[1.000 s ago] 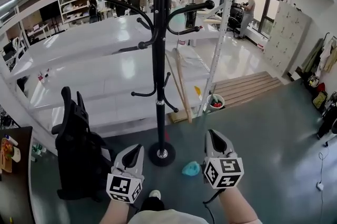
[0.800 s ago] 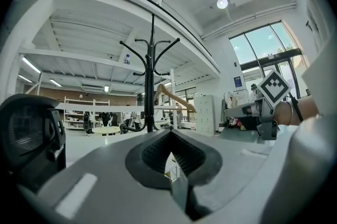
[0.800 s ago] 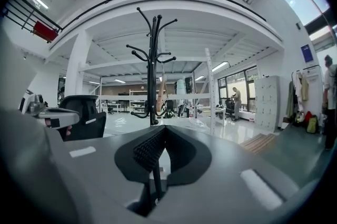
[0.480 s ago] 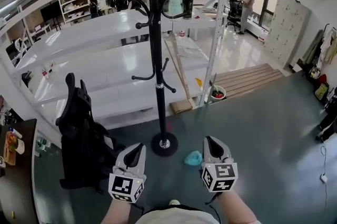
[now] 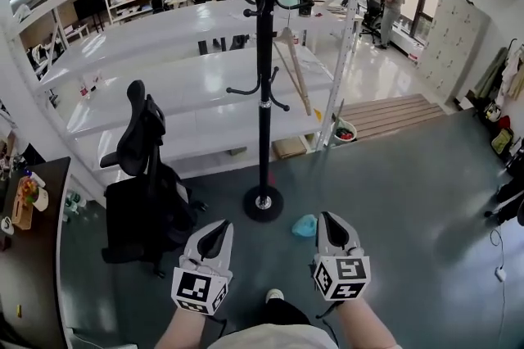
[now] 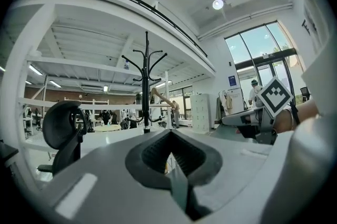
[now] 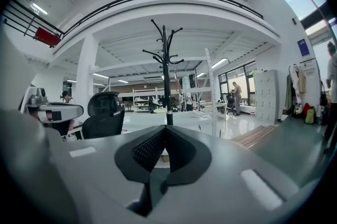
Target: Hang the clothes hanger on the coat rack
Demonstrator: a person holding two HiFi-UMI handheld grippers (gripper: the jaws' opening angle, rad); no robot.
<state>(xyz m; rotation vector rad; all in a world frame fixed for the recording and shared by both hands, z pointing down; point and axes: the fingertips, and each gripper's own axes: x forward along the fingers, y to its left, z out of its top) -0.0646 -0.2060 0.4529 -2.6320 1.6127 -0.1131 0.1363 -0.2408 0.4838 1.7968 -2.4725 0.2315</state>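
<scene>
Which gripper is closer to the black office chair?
Left. The left gripper is held just right of the black office chair; the right gripper is farther right, across the coat rack base from it, by the teal object on the floor.

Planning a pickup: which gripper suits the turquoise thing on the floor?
Right, probably: the turquoise thing lies nearer the right gripper; the left gripper is farther off. Both shut, empty.
</scene>
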